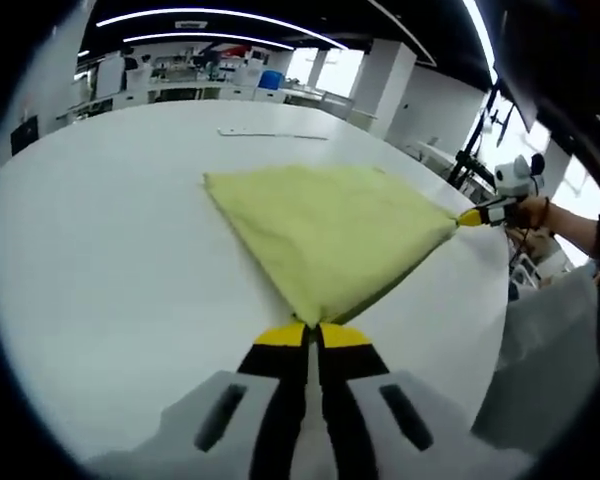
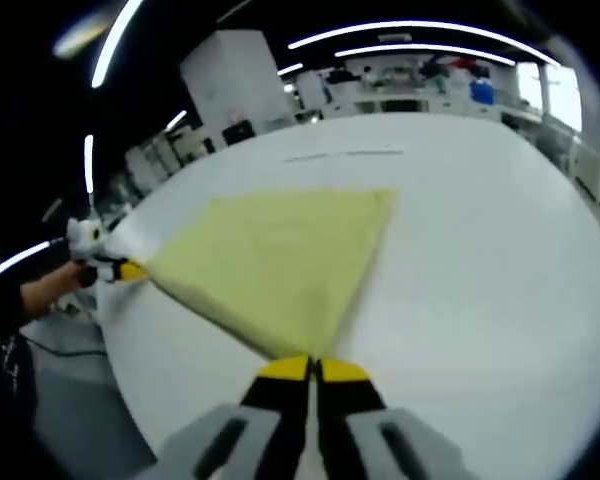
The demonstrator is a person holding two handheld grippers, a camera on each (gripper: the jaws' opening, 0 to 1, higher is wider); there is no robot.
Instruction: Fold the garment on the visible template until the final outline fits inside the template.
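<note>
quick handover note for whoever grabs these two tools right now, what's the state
Left tool: shut on the near corner of the yellow fabric garment.
Right tool: shut on its other near corner; also seen at the cloth's far right tip from the left gripper view.
Garment: stretched between both tools over the white round table, far edge lying on it.
Done: two corners gripped.
Left: fold it over, likely away from you. I can't make out a template outline.
</note>
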